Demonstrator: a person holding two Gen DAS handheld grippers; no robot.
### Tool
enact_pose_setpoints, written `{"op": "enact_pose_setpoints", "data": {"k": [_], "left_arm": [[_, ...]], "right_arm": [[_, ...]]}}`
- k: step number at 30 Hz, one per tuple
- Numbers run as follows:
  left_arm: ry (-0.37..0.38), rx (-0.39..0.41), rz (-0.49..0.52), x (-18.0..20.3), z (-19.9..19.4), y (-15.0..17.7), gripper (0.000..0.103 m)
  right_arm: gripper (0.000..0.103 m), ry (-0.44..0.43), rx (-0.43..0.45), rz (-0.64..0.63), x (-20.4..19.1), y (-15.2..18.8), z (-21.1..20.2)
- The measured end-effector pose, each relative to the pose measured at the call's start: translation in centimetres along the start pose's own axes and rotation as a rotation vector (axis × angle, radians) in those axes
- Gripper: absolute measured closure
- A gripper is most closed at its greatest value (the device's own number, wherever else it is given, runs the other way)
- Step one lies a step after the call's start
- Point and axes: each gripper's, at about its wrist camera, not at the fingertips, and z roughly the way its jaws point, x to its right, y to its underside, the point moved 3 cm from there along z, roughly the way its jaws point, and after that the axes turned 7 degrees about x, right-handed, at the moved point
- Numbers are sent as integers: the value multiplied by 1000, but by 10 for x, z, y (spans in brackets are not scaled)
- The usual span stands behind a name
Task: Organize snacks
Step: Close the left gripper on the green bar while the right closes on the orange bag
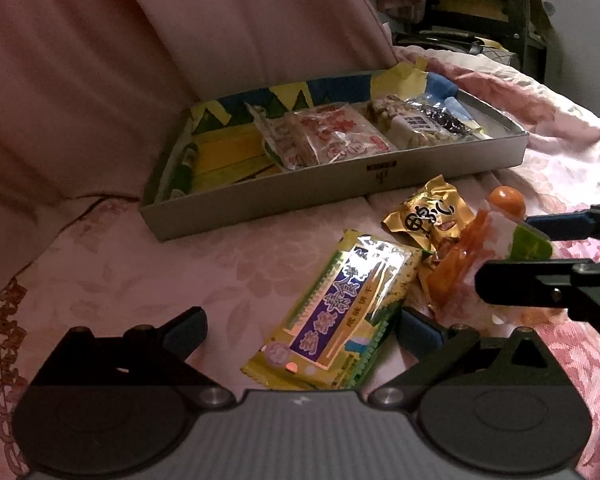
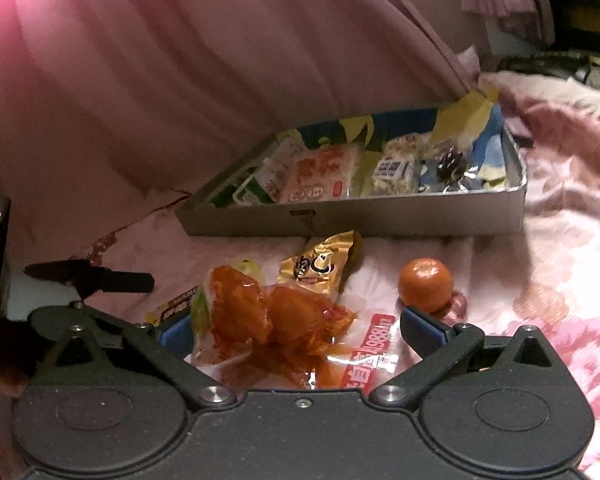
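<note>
1. Between my left gripper's (image 1: 302, 334) spread fingers lies the yellow biscuit pack (image 1: 332, 316); left of it the pink bedspread (image 1: 120, 272) is free.
2. Ahead, the grey tin box (image 1: 340, 184) blocks the way; only its left end has room inside.
3. My right gripper (image 2: 292, 328) stands open around the orange snack bag (image 2: 268, 320); the small orange (image 2: 425, 285) sits just beyond its right finger.
4. The pink curtain (image 2: 180, 80) closes the far side.

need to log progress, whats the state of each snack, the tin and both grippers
tin: open, on the bedspread, partly filled with packets
green and gold biscuit packet: sealed, flat outside the tin, between the open left gripper's fingers
clear pouch of orange snack: sealed, outside, between the open right gripper's fingers
gold packet: sealed, outside
orange ball: loose, outside
</note>
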Motion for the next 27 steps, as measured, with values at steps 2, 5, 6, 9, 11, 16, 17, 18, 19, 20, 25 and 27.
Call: {"op": "enact_pose_setpoints", "data": {"k": [2,5,6,9,11,16,17,18,19,20,25,27], "left_arm": [[4,-1,-9,-1,2,0,0],[9,-4,-22,-2,4,1,0],[11,-5,-25,-3,5,1,0],[14,-5,-30,-3,6,2,0],[15,-5,-34,-4,5,2,0],[29,-15,-50,-4,4,1,5],[35,-20,-55,-4,3,1,8],[41,-24,-53,-4,1,1,10],[45,-26,-45,-3,0,1,11],[50,-28,-36,-2,-2,1,15],[64,-45,-20,5,-7,-2,30],[62,-56,-9,8,-7,-4,35]], "right_arm": [[1,-11,-13,16,1,1,5],[1,-12,-26,3,-2,3,10],[1,-11,-27,-6,-3,3,10],[1,-4,-30,-18,-4,4,12],[2,2,-30,-22,-5,3,12],[17,-14,-35,-29,-9,2,9],[22,-20,-38,-37,-11,2,8],[22,-21,-41,-46,-13,1,7],[23,-20,-45,-57,-14,1,7],[24,-21,-47,-64,-15,2,6],[27,-25,-69,-52,-13,1,4],[27,-20,-80,-57,-14,0,2]]}}
